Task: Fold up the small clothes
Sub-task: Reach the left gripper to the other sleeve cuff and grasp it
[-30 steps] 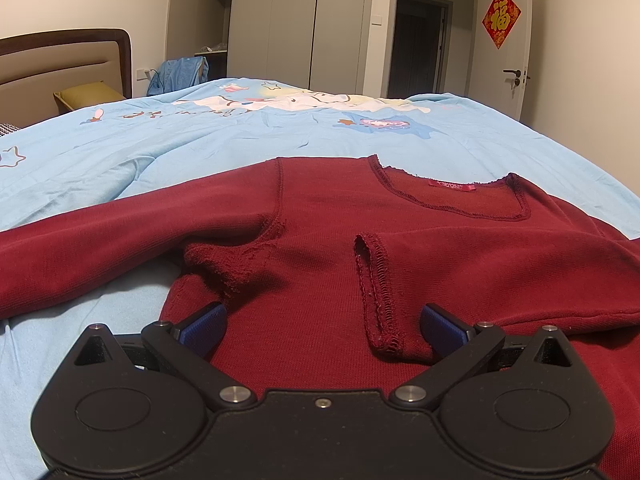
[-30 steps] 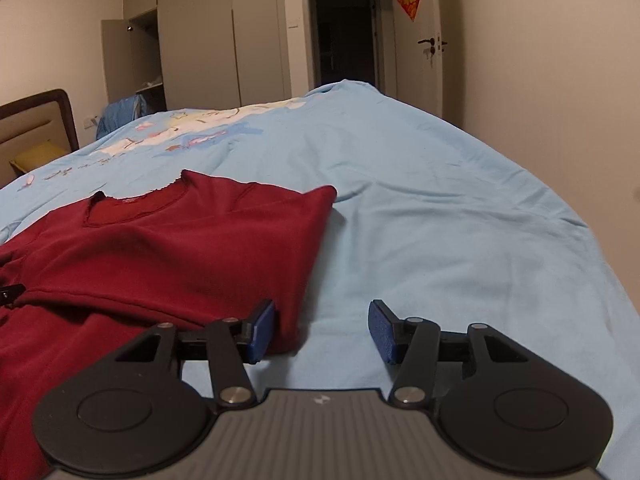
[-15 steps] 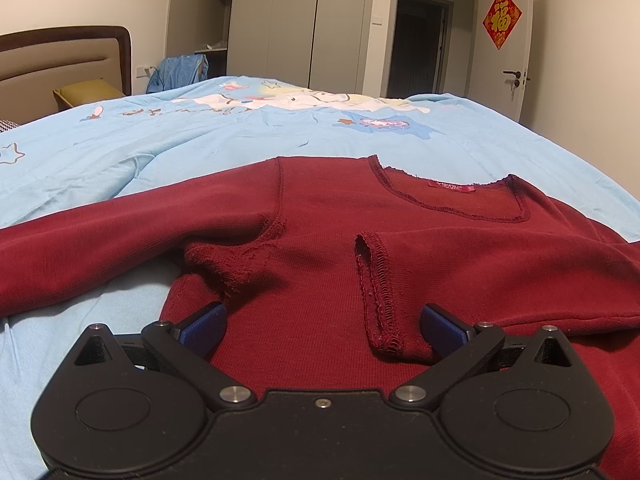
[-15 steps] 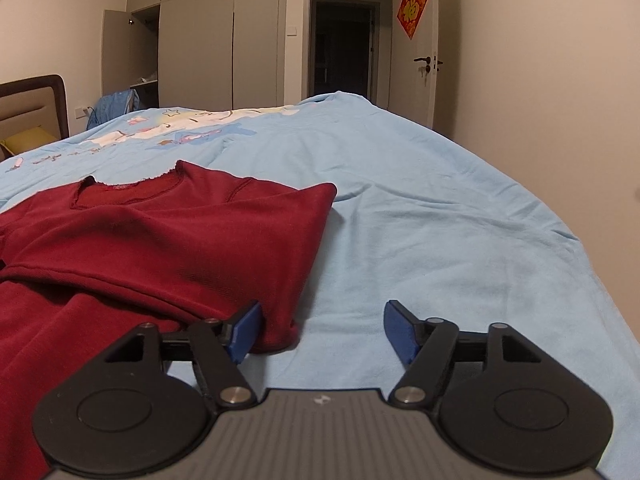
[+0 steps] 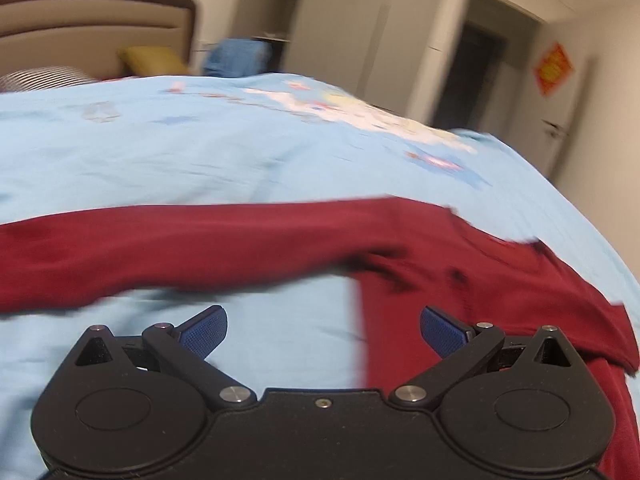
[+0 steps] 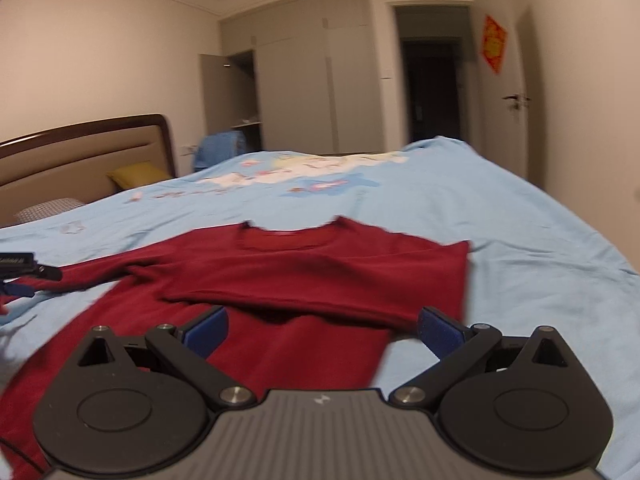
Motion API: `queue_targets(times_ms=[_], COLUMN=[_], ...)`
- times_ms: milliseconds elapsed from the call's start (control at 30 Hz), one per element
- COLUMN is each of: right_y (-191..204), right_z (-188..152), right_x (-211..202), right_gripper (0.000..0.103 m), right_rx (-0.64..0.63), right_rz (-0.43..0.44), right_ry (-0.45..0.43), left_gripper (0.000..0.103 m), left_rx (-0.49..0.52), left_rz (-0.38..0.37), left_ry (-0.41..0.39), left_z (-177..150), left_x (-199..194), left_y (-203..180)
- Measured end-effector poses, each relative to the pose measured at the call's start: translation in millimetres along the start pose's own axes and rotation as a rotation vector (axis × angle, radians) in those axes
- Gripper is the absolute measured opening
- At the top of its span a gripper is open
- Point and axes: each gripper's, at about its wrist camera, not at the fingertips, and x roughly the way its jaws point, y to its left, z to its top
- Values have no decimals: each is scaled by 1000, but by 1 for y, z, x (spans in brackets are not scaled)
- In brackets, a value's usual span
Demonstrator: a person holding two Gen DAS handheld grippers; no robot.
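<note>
Sweater point(image 5: 500, 292) fills the middle and right of the left wrist frame on the bed point(image 5: 240, 152), one sleeve point(image 5: 160, 256) stretched flat toward the left edge, unfolded; the left gripper point(image 5: 323, 330) gapes empty. Right wrist frame: the other sleeve already lies across the chest at centre, the right gripper point(image 6: 323, 330) spread wide, holding nothing. Roughly half remains.

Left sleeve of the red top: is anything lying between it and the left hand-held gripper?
Nothing visible. Only bare blue bedsheet separates the open left hand-held gripper from the outstretched left sleeve of the red top.
</note>
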Motion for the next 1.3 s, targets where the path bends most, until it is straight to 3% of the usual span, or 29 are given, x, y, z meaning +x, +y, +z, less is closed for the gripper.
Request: queue_targets(times_ms=[267,433,600,667,867,967,1033,1133,1300], right_y=[73,93,90,86,85,86,86,85,85], right_z=[-21,-34,-45,-49,-54,-57,-58,-58,-58], right_x=[2,14,28,33,38,40,40,40,40], right_gripper=[103,103,103,103,103,103,103,103,103], right_rx=[-129,-155,-98,-68,-85,-93,-94,-91,-87], right_rz=[130,149,126,122,112,108,108,110,113], right_ry=[28,72,126,143,154,159,162,162,160], left_gripper=[102,102,102,102,100,81,56,28,15], left_rx=[-176,-375,-369,-435,-561,-605,-652,-694,-629], left_rz=[207,172,150,71,75,92,129,195,217], left_ry=[-2,4,-41,-51,-186,-233,-256,-280,-316], left_z=[15,10,2,-5,-11,-7,-4,0,21], left_x=[-35,-36,-31,-22,-11,-5,-2,0,0], left_y=[117,161,148,148,147,152,159,168,168])
